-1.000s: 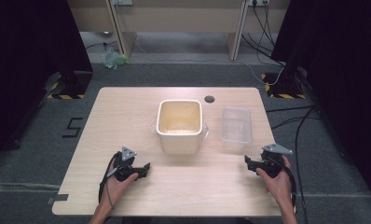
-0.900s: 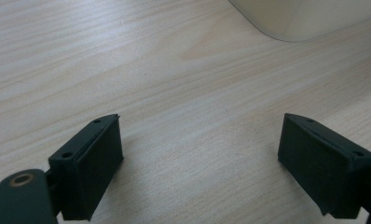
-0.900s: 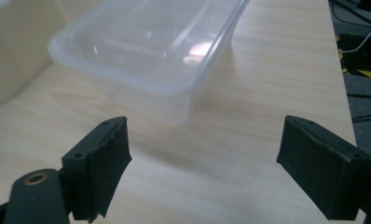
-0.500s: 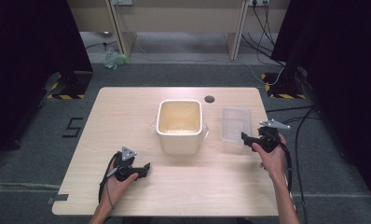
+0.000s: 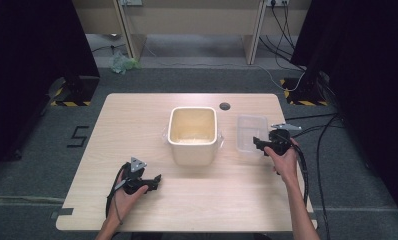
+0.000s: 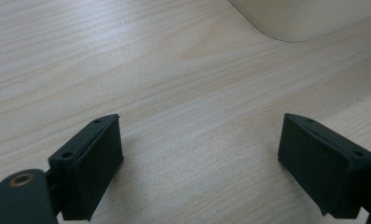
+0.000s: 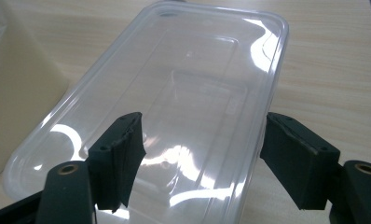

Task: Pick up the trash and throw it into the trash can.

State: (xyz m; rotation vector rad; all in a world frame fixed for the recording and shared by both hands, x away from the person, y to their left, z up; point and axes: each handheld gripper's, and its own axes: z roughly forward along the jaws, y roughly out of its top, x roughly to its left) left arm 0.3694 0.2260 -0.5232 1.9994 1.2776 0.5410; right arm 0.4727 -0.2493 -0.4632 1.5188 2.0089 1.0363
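Note:
A clear, shallow plastic tray point(image 5: 251, 132) lies flat on the wooden table point(image 5: 137, 120), just right of a cream square tub point(image 5: 193, 131). My right gripper point(image 5: 259, 144) sits at the tray's near right edge. In the right gripper view its jaws point(image 7: 203, 140) have just been closing and stand partly apart over the near end of the tray point(image 7: 174, 107). The left jaw is above the plastic, the right jaw just outside the rim, and neither presses on it. My left gripper point(image 5: 157, 181) rests open on the table front left, with bare wood between its jaws point(image 6: 200, 135).
A corner of the cream tub point(image 6: 295, 18) shows ahead of the left gripper, and its wall point(image 7: 16, 93) stands left of the tray. A dark round hole point(image 5: 225, 106) sits near the table's far edge. Cables trail off the right side.
My right gripper has moved away from the front edge up to the clear tray, and its jaws have narrowed. The left gripper has stayed put.

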